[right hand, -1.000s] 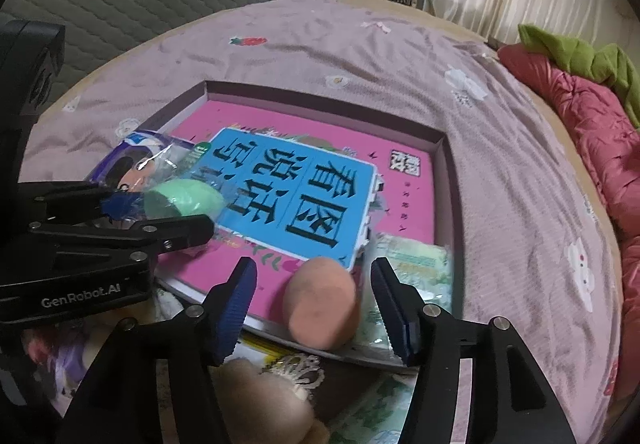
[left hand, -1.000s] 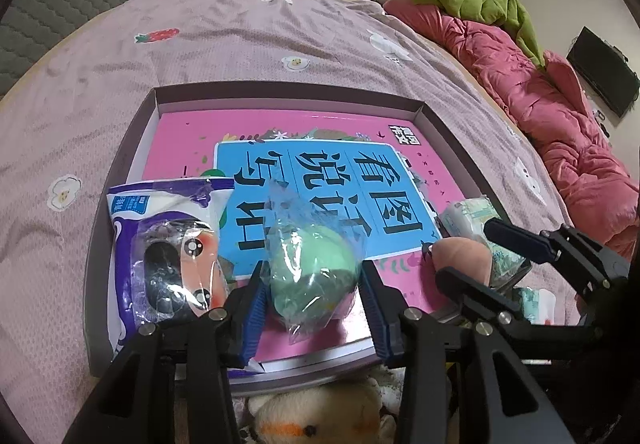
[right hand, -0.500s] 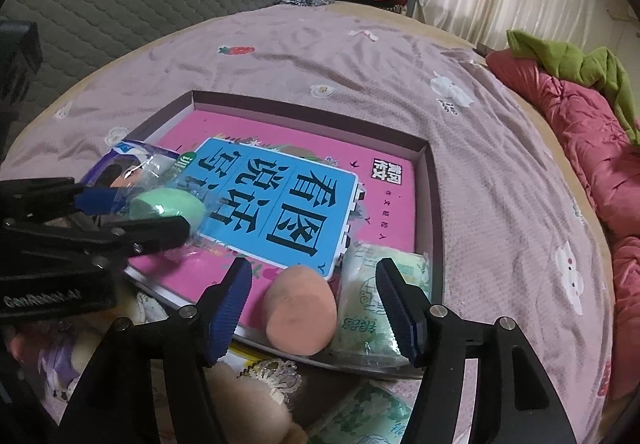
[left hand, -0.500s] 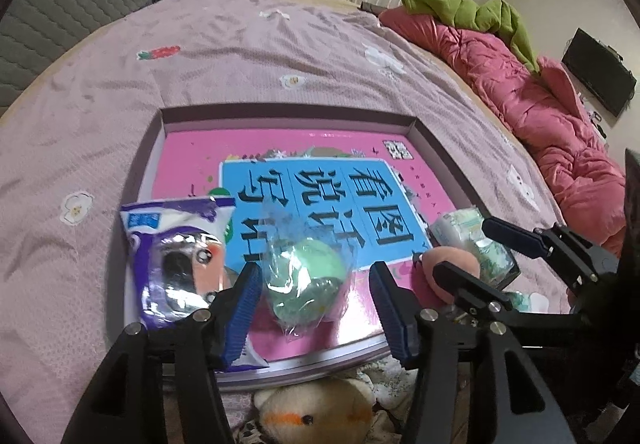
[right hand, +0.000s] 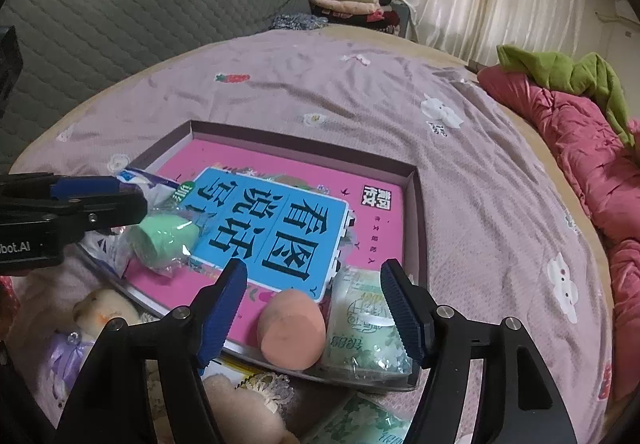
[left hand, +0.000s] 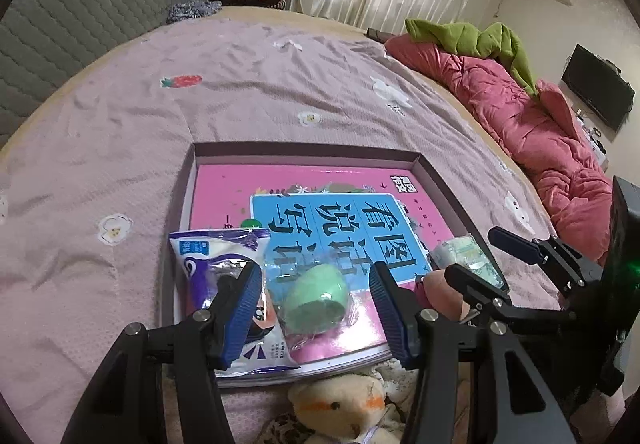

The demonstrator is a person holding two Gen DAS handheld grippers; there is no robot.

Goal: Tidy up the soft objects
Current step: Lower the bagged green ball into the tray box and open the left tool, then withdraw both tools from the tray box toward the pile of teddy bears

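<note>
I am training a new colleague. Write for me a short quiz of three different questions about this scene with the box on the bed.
1. True or false: the left gripper is clamped on the green sponge.
2. What lies directly right of the peach sponge in the box? A) tissue pack B) plush toy C) snack bag
3. Fill in: the green sponge is wrapped in clear ____.

Key: 1. False; its jaws stand apart on either side. 2. A, the tissue pack. 3. plastic.

The tray's [left hand: 436, 179] far half lies open; sponges and packets crowd its near edge.
</note>
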